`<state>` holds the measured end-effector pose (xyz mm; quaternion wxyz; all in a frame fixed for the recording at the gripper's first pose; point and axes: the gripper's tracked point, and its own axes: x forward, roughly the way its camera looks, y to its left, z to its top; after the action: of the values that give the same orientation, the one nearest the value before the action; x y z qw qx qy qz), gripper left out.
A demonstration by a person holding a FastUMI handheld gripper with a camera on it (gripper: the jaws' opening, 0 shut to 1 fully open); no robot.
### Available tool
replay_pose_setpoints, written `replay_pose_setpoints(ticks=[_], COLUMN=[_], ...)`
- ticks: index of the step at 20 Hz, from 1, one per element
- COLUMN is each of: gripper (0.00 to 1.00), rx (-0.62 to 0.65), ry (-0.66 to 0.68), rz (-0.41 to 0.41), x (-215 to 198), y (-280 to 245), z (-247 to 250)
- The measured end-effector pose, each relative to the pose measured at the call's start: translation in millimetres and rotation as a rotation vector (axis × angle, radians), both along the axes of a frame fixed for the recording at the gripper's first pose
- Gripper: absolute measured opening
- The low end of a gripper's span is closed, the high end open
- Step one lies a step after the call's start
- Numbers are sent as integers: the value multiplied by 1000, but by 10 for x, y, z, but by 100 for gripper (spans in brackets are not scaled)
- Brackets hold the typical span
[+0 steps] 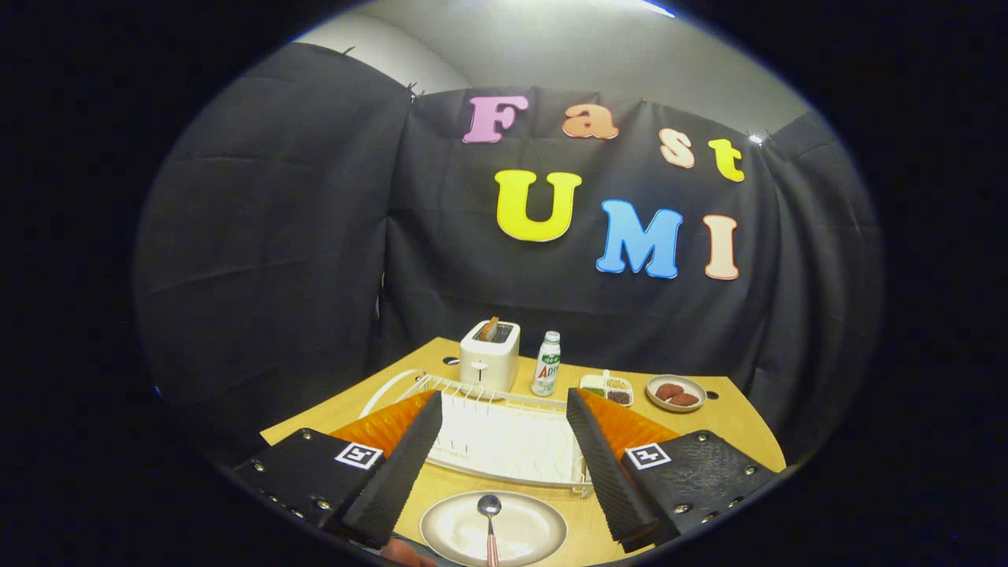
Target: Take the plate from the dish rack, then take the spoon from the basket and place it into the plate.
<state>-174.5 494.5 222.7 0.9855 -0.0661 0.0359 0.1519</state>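
Plate [494,529] lies flat on the tabletop [740,417] between the fingers [504,461] and close under them, with the spoon [489,520] resting in it, bowl toward the dish rack [504,441] just beyond. The fingers are spread wide and hold nothing, which suggests the spoon has been let go. Toaster [489,354], bottle [546,363] and small dishes [676,392] stand beyond the rack, out of the way.

Bottle [546,363] at 12 o'clock beyond the rack carried a green-and-red label, too small to read. Square black-and-white marker tags [359,455] sat on both claw fingers; no readable text.
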Motion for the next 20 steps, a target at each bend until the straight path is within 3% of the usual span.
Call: replay_pose_setpoints(ticks=[10,20], gripper=[96,96], rx=[144,187], ry=[-214,-401], rz=[-19,-296], x=[530,1247], y=[-536,-2596], z=[1000,1215])
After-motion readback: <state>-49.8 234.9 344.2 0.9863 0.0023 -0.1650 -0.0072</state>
